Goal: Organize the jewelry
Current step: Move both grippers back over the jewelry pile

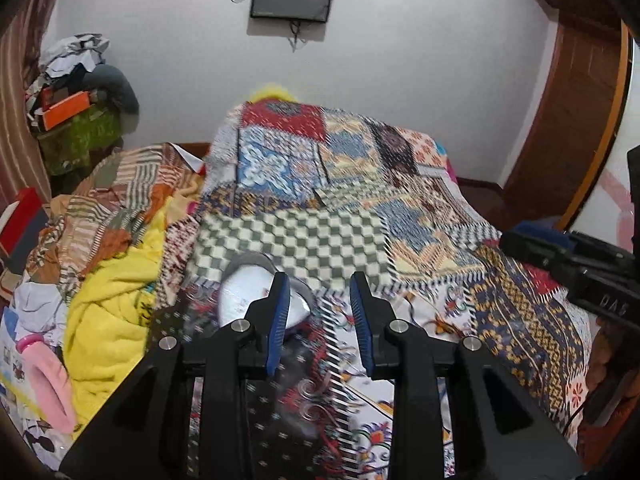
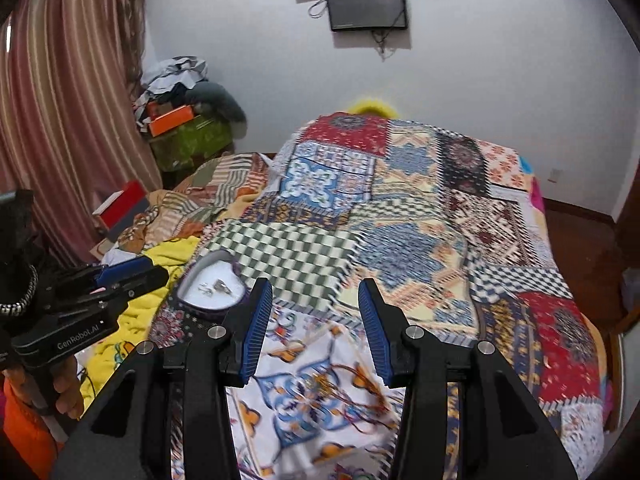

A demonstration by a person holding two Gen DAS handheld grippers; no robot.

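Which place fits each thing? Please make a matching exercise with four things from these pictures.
Things:
1. jewelry box
2. screen
3. orange box
4. yellow towel

Places:
A. on the wall above the bed
B. on the pile by the curtain
C. on the quilt, near the green checks
D. on the bed, left of the quilt

Pairs: 1-C, 2-A, 3-B, 4-D
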